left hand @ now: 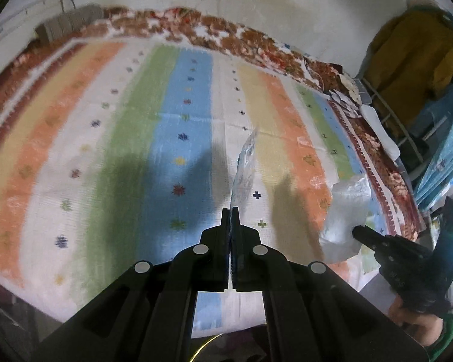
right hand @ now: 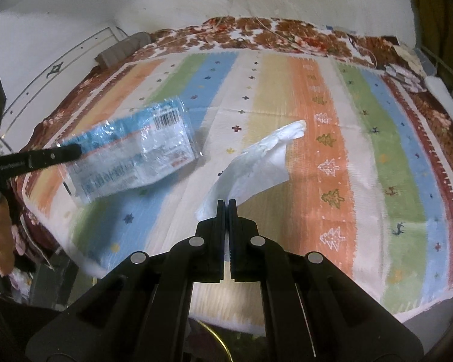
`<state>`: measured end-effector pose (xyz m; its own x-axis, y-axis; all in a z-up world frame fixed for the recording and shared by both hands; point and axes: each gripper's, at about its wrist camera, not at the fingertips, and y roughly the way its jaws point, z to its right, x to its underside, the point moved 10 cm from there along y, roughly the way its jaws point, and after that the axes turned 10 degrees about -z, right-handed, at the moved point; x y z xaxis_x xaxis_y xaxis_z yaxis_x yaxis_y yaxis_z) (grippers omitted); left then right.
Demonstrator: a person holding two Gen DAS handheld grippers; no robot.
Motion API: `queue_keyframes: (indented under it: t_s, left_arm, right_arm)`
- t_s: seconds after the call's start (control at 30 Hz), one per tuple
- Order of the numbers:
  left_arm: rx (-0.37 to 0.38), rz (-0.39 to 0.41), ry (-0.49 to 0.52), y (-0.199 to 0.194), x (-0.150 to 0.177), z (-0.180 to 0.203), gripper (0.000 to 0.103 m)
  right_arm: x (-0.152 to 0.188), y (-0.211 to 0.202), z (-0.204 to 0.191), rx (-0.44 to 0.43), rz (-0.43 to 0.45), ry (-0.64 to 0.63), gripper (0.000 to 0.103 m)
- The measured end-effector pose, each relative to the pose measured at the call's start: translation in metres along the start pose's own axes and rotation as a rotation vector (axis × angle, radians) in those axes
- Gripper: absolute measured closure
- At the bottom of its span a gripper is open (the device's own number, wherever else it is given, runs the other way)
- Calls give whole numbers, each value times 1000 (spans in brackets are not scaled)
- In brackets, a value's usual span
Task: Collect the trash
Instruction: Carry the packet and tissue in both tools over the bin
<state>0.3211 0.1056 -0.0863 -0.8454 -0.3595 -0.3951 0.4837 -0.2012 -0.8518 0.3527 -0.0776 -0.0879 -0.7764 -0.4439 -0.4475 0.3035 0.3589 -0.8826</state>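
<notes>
Nearest the lens, the left tool (left hand: 230, 211) is clamped shut on a clear blue-and-white plastic wrapper (right hand: 133, 154), which hangs in the air above the bed's near-left part, clear of the striped spread (left hand: 120, 138). To its right, the right tool (right hand: 226, 203) is pinched shut on a white tissue (right hand: 256, 163), also lifted off the spread, over the near middle of the bed.

Judging by this, both pieces are picked up and nothing else that looks like trash lies on the spread; what is left is dropping them into a bin, and none is plainly in view.

The wrapper carries a barcode and blue lettering too blurred to read. Small white print on the left tool's finger is illegible.
</notes>
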Motion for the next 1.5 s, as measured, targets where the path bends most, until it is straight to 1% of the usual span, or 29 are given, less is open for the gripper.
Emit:
queue_keyframes:
  t_s: [0.03, 0.27, 0.33, 0.4, 0.5, 0.67, 0.77, 0.9, 1.07, 1.2, 1.33, 1.5]
  left_arm:
    - [18, 5, 9, -8, 5, 5, 103]
    - [43, 30, 27, -49, 44, 19, 103]
    - [60, 33, 21, -58, 56, 20, 103]
    - [60, 34, 19, -66, 71, 21, 103]
    - [42, 33, 22, -69, 87, 22, 103]
    - [57, 24, 15, -73, 113, 27, 103]
    - [58, 11, 25, -73, 130, 31, 103]
    - [72, -14, 37, -73, 155, 34, 103]
    - [70, -45, 49, -71, 184, 35, 103]
    - [82, -57, 57, -73, 197, 38, 103]
    - [80, -89, 62, -69, 212, 40, 103]
    - [39, -159, 75, -57, 233, 39, 103]
  right_arm:
    - [4, -6, -3, 2, 8, -10, 102]
    - [28, -39, -22, 11, 44, -63, 102]
    - [37, -47, -28, -12, 52, -68, 102]
    - [46, -54, -32, -21, 57, -74, 102]
    - [61, -63, -37, -19, 63, -84, 102]
    - [79, -71, -45, 3, 66, -115, 102]
    - [93, -74, -51, -16, 56, -123, 102]
    - [112, -79, -57, -16, 51, -143, 102]
    - [138, -77, -67, -31, 17, -163, 102]
    - [153, -75, -72, -37, -6, -170, 102]
    - [167, -70, -74, -38, -37, -174, 102]
    - [188, -60, -76, -28, -106, -166, 102]
